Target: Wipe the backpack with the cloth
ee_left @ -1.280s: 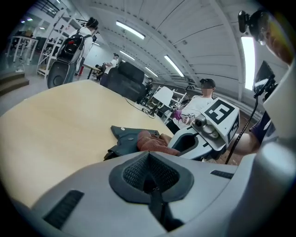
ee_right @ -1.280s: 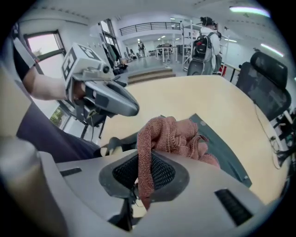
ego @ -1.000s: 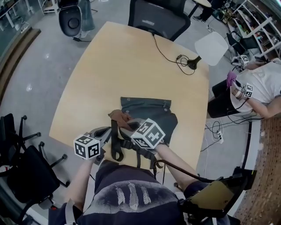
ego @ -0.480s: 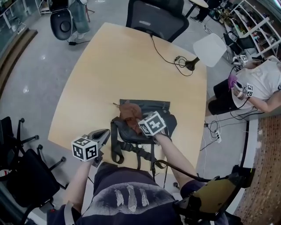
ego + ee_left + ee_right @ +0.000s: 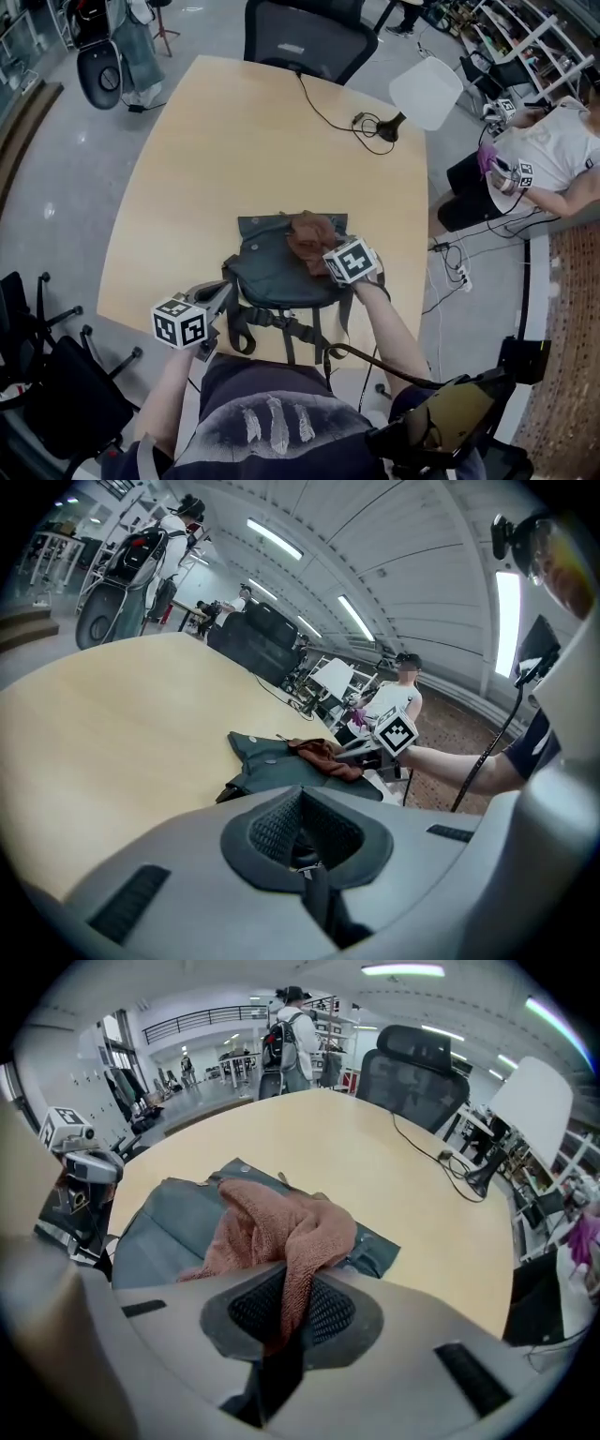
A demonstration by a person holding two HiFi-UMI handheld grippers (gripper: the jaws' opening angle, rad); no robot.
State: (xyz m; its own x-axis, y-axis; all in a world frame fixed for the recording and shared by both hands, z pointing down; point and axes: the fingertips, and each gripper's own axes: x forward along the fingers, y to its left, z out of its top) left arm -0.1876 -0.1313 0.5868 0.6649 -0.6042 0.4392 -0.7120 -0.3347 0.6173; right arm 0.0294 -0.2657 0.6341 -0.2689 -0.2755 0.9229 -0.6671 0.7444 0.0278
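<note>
Your right gripper (image 5: pixel 330 259) has its jaws clamped down on the rust-brown terry cloth (image 5: pixel 281 1227). A fold of it runs right down between the ribbed pads, and the rest is bunched up in front.

That bunch sits on the dark grey-green fabric backpack (image 5: pixel 272 267), at its far right corner up by the top edge. The backpack lies flat near your edge of the light wooden table (image 5: pixel 234 150), with its shoulder straps trailing back toward you.

Your left gripper (image 5: pixel 223 291) is parked at the backpack's near-left corner, well apart from the cloth. Its jaws are closed right up. In the left gripper view it looks like a bit of dark webbing strap (image 5: pixel 236 330) is pinched between the pads (image 5: pixel 272 829), with a small metal bit showing. It's murky in there though, so take that loosely.

From that same view you can see the cloth (image 5: pixel 323 757) draped over the backpack (image 5: pixel 272 772), with your other gripper just behind it.

Further out, a black cable (image 5: pixel 330 103) loops across the table toward the black mesh office chair (image 5: pixel 300 37).
</note>
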